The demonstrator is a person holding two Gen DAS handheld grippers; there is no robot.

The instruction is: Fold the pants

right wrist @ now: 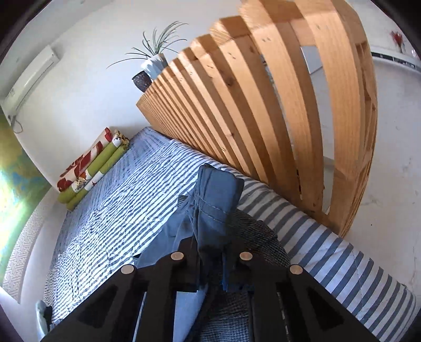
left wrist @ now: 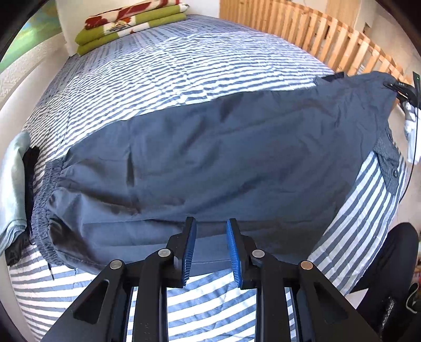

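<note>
Ideally, right tongs (right wrist: pixel 210 265), clenched on the pants (left wrist: pixel 223 163) hem, carry it over smoothly toward the waistband while the released left tongs (left wrist: pixel 210 247) pin the near edge.

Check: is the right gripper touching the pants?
Touching. The right wrist view shows the right gripper shut on a bunched hem of the pants, cloth pinched between its fingers.

striped bedspread (left wrist: pixel 163 79), folded blankets (left wrist: pixel 131 23), wooden slat rail (right wrist: pixel 263 105), potted plant (right wrist: pixel 151 63).
</note>
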